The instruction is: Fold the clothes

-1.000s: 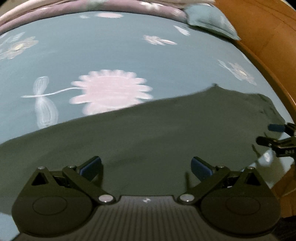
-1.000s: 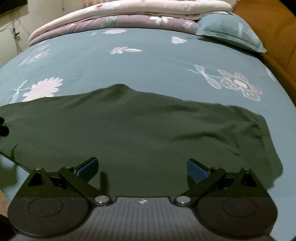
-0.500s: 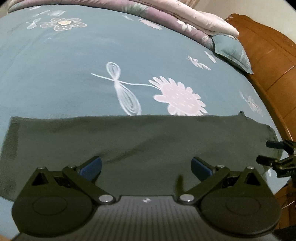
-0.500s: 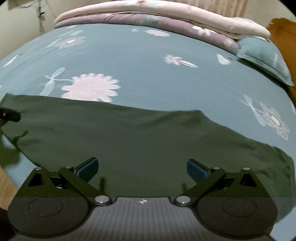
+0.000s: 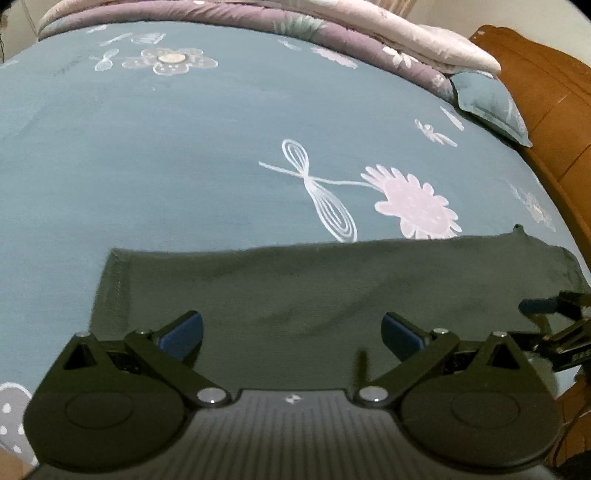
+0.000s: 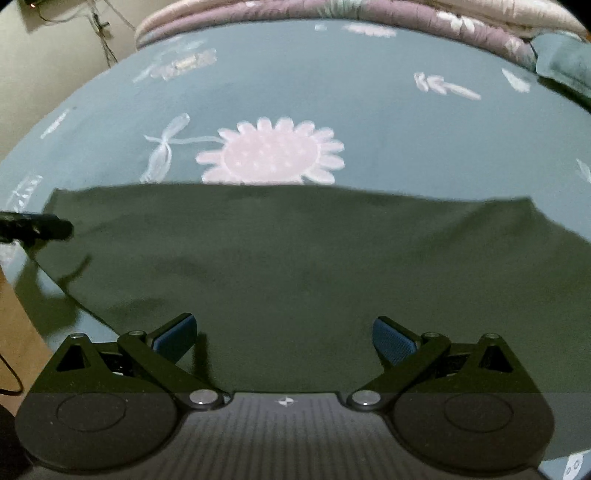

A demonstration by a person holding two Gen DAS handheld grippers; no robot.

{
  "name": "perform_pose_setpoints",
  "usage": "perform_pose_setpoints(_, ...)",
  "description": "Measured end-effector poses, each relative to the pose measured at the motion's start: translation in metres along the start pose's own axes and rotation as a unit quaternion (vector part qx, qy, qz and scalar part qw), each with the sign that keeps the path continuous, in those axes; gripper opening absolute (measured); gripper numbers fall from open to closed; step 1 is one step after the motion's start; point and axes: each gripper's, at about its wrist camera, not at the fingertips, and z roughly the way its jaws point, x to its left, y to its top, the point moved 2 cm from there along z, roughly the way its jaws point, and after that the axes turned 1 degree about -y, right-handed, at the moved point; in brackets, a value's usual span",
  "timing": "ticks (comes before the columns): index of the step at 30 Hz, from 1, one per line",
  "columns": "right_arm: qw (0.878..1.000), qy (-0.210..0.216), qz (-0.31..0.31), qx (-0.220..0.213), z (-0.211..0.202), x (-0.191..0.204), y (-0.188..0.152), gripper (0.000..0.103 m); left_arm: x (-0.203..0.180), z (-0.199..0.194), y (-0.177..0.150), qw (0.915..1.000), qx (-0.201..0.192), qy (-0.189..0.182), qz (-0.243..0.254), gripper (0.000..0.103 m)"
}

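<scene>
A dark green garment [image 5: 314, 288] lies flat on the teal flowered bedsheet [image 5: 184, 155], spread as a wide band with a hemmed edge at its left end. My left gripper [image 5: 291, 334] hovers open over its near part, nothing between the blue pads. In the right wrist view the same garment [image 6: 295, 251] fills the middle, and my right gripper [image 6: 284, 336] is open above its near edge. The right gripper's tip [image 5: 535, 306] shows at the far right of the left view; the left gripper's tip [image 6: 37, 227] shows at the left edge of the right view.
Folded purple and pink quilts [image 5: 332, 33] and a teal pillow [image 5: 487, 103] lie at the head of the bed. A wooden bed frame [image 5: 554, 110] runs along the right. A wall with a cable [image 6: 55, 55] and wooden floor [image 6: 18, 332] show at left.
Both grippers have swung leftward over the bed. The garment now looks flatter and squarer, with its left hem in sight. Both grippers stay open.
</scene>
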Motion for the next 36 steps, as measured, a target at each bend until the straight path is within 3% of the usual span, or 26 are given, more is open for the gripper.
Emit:
perform_pose_setpoints(8, 1.000, -0.018, -0.010, 0.008, 0.003, 0.004, -0.003, 0.103, -0.011, 0.005, 0.014, 0.9992, -0.019, -0.019, 0.031, 0.102)
perform_pose_setpoints(12, 0.999, -0.029, -0.022, 0.012, 0.006, 0.007, -0.002, 0.103, -0.003, 0.025, 0.016, 0.9996, -0.010, -0.021, 0.019, 0.102)
perform_pose_setpoints(16, 0.999, -0.036, -0.024, 0.017, 0.009, 0.009, -0.001, 0.103, 0.011, 0.033, 0.024, 0.9991, -0.027, -0.032, 0.011, 0.102)
perform_pose_setpoints(21, 0.998, -0.044, -0.027, 0.024, 0.012, 0.011, 0.001, 0.103, 0.014, 0.024, 0.030, 0.9983, -0.036, -0.045, -0.004, 0.102)
perform_pose_setpoints(27, 0.998, -0.047, -0.025, 0.025, 0.014, 0.011, 0.002, 0.103, 0.008, 0.007, 0.011, 0.9965, -0.028, -0.078, -0.005, 0.102)
perform_pose_setpoints(34, 0.998, -0.049, -0.029, 0.023, 0.016, 0.011, 0.002, 0.103, 0.032, 0.013, 0.017, 0.9984, -0.047, -0.010, -0.030, 0.102)
perform_pose_setpoints(36, 0.998, -0.049, -0.031, 0.024, 0.016, 0.011, 0.003, 0.103, 0.036, 0.005, 0.020, 0.9982, -0.050, -0.005, -0.032, 0.102)
